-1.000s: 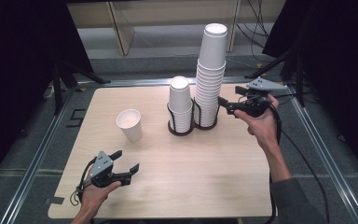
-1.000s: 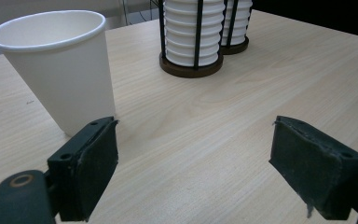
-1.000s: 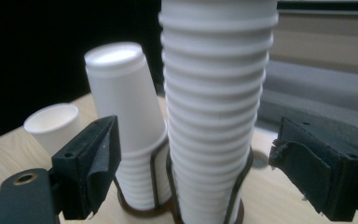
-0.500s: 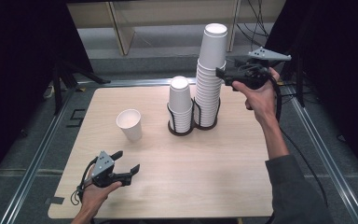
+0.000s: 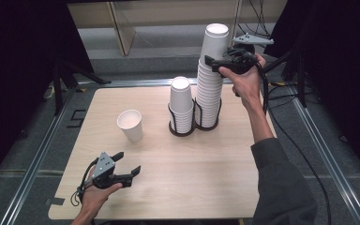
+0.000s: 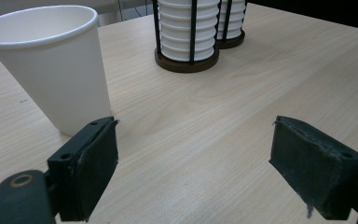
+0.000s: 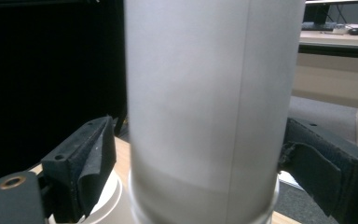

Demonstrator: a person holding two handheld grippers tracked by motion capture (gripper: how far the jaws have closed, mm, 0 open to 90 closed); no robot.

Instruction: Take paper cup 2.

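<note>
One top cup (image 5: 215, 40) sits on the stack (image 5: 210, 93) | your right tongs (image 5: 214, 58) are around it, pads not pressing yet | left tongs (image 5: 129, 161) wide apart, empty, far from the stack | cup is light, thin and easy to crush: pinch its side softly, under the rim

Wooden table (image 5: 206, 187), dark curtains (image 5: 18, 56)

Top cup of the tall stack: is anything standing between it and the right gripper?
Nothing visible stands between them. The right gripper has its open jaws on either side of the top cup of the tall stack, with only small gaps of air beside the pads.
</note>
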